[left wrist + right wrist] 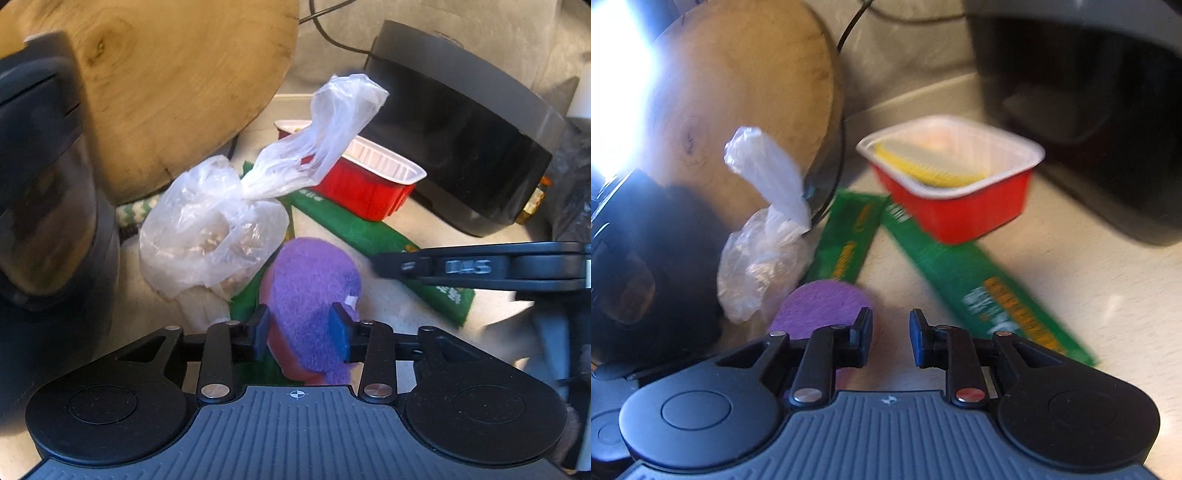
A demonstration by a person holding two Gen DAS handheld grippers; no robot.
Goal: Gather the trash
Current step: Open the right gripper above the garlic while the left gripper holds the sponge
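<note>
A purple fuzzy thing (pixel 314 291) lies on the beige counter (pixel 424 221), and the fingers of my left gripper (pixel 301 328) stand apart on either side of its near end; I cannot see the pads pressing it. Behind it sit a knotted clear plastic bag (pixel 207 236) with crumbs inside, two green wrappers (pixel 354 229) and a red tray with a white rim (pixel 369 184). My right gripper (pixel 889 332) hovers right of the purple thing (pixel 820 306) with a narrow empty gap between its fingers. It enters the left wrist view side-on (pixel 384 264) from the right.
A round wooden board (pixel 166 92) leans at the back left. A black appliance (pixel 461 147) with a cable (pixel 332 37) fills the back right. A dark vessel (pixel 44 184) stands close on the left. The red tray (pixel 953 184) holds something yellow.
</note>
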